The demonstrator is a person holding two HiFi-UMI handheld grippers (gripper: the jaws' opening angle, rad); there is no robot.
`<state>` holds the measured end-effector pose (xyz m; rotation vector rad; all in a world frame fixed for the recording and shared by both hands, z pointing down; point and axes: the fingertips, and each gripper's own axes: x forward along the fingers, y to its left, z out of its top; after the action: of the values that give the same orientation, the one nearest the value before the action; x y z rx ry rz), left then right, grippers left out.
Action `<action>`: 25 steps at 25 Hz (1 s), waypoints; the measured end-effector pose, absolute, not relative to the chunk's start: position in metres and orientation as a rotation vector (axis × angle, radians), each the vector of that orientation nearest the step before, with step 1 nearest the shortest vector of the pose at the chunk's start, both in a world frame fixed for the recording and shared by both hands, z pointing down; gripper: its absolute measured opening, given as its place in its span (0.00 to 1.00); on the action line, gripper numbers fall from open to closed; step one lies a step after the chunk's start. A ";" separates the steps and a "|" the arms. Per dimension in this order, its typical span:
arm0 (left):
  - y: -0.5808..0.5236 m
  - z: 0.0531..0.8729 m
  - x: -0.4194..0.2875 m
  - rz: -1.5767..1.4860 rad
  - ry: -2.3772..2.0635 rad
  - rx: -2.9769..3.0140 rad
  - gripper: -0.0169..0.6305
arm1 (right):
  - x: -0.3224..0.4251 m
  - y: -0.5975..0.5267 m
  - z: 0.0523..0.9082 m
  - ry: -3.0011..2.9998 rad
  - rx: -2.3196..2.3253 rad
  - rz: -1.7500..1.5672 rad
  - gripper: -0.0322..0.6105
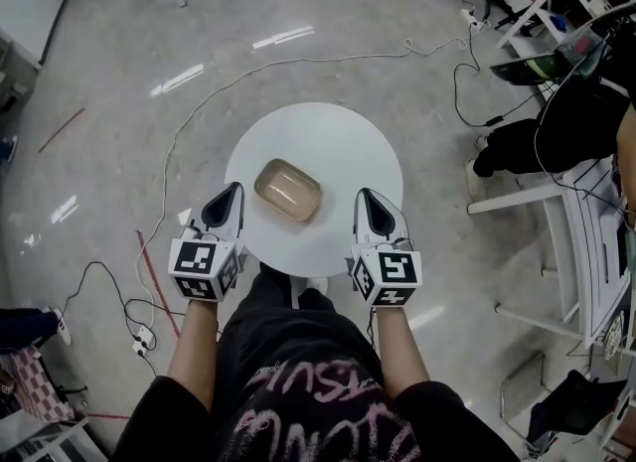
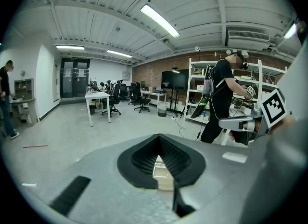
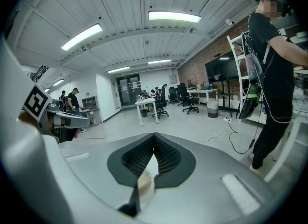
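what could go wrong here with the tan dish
1. The left gripper and right gripper both have their jaws together; pushed at the tan dish like that, they might shove it rather than grip it.
2. The round table is small, so a shoved dish could slide off its edge.
3. A cable lies on the floor beside the table: a trip hazard.

Bright, even light falls from ceiling strip lamps (image 3: 174, 16). Glare streaks the glossy floor (image 1: 283, 37) beyond the white tabletop (image 1: 338, 142). Shadows are faint. Both gripper views bulge like a fisheye, with black corners and soft near surfaces.
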<state>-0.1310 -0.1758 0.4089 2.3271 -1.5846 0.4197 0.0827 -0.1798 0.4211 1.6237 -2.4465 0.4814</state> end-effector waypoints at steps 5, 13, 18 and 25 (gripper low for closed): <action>-0.187 0.424 -0.133 0.437 -1.557 2.304 0.02 | 0.082 -0.187 0.435 -2.416 1.631 0.517 0.05; -0.198 0.445 -0.143 0.457 -1.519 2.270 0.02 | 0.075 -0.190 0.457 -2.368 1.626 0.562 0.05; -0.210 0.463 -0.139 0.475 -1.491 2.252 0.02 | 0.078 -0.200 0.469 -2.344 1.634 0.601 0.05; -0.219 0.486 -0.135 0.501 -1.452 2.230 0.02 | 0.074 -0.201 0.491 -2.312 1.627 0.655 0.05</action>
<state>-0.1355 -0.2194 0.4862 2.2305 -1.4522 0.5013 0.0744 -0.2008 0.4910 1.6274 -2.3116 0.6547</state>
